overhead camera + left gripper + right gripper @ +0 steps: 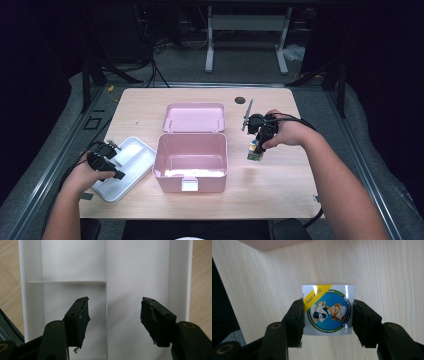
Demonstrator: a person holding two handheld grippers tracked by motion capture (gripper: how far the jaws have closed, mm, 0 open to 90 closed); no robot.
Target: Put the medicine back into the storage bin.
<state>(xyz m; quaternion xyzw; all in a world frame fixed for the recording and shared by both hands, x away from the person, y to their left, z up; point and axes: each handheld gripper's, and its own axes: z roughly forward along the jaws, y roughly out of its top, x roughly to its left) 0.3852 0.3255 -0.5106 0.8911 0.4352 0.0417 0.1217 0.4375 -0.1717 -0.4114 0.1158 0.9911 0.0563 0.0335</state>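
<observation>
- The left claw (pixel 113 322) hangs spread and empty over the white tray (pixel 125 167), whose dividers lie just beneath it.
- The open pink box (pixel 190 162) stands between the claws, its raised lid (pixel 194 118) behind it; its near wall could catch a low carry.
- The right claw (pixel 327 315) pinches a small packet (pixel 328 310) by its side edges, above the bench (pixel 280 180). The packet looks light, glossy and slippery; gripping the edges seems best.

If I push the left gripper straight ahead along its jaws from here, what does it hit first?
Most likely the white divided tray. The left gripper has its jaws open and points straight at the tray's floor, close to the long partition between compartments. Nothing lies between in its view; depth is hard to judge, so ease in.
</observation>
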